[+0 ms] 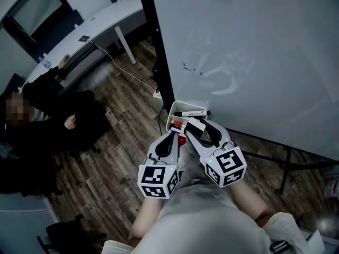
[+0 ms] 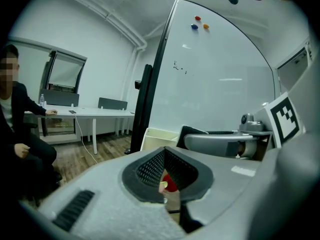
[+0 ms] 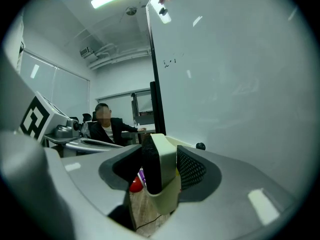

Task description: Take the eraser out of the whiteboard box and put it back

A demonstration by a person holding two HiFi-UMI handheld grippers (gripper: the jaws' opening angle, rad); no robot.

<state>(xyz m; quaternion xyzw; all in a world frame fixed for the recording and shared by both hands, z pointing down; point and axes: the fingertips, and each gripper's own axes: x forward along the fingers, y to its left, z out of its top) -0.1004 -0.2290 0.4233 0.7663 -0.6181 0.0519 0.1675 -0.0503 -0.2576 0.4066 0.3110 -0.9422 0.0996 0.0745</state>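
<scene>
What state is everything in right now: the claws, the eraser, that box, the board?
eraser: upright, just outside the box, clamped in the right claw.
right claw: shut on the eraser.
left claw: jaws together.
whiteboard box: open-topped, marker lying in it.
whiteboard: upright, almost clean, a few small marks.

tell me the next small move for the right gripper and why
Probably ease the right gripper forward over the whiteboard box, then lower it. Its jaws are closed on the eraser, which is held just short of the box's open top. A marker lies across that opening, so go in beside it.
</scene>
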